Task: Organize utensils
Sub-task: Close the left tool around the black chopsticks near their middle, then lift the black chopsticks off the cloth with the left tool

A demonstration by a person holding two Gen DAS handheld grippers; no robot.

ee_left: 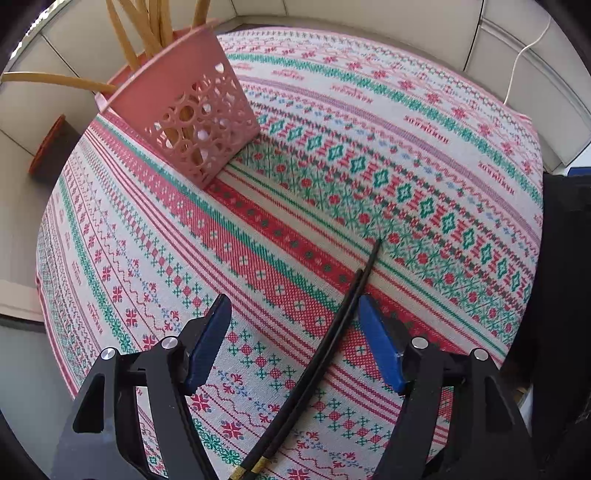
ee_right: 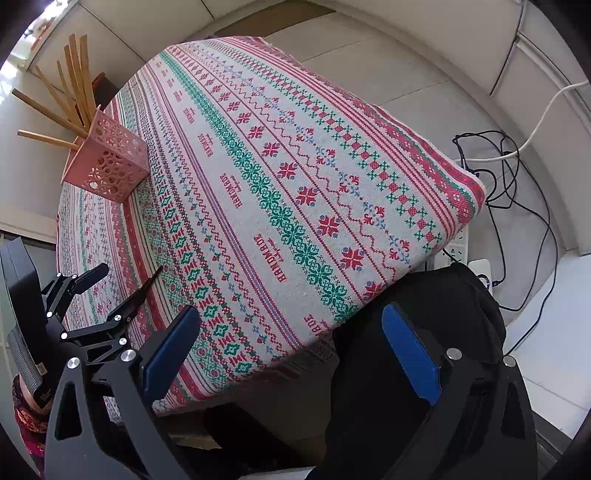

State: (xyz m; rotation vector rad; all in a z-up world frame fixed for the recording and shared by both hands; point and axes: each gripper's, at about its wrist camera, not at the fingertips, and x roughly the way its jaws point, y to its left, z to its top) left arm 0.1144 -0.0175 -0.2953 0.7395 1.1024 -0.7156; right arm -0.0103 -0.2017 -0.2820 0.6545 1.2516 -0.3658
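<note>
**Black chopstick pair on cloth, holder at far corner**

Item 1: pair of slim black chopsticks w/ gold-banded butt ends (ee_left: 325,347). Lying flat on the red-green-white cross-stitch patterned tablecloth (ee_left: 424,122), side by side, touching along most of their length, tips pointing away toward table centre. Handling est.: light, stiff, smooth lacquer-type finish, so prob. slippery; thin, will roll or scissor apart if pinched off-centre. Best hold: across both sticks at approx. mid-length, pads square to the shafts, so the pair lifts level.

Item 2: left gripper (ee_left: 295,339), black frame w/ blue pads. Released, jaws wide. Chopsticks pass between the pads, closer to the right-hand pad, maybe just touching it; not clamped. Nothing gripped.

Item 3: right gripper (ee_right: 291,354), same build. Released, empty; hangs over the near table edge, well apart from the chopsticks.

Item 4: pink perforated plastic utensil holder, square-sided (ee_left: 192,114). Stands at far corner of the table, well apart from the black pair. Contents: several pale bamboo/wood chopsticks (ee_left: 147,33), upright-to-splayed, some leaning far out over the rim. Exact count not clear. Room inside looks adequate for two more.

Item 5: dark round object w/ orange rim (ee_left: 50,149) on the floor beyond the table. ID unclear.
</note>
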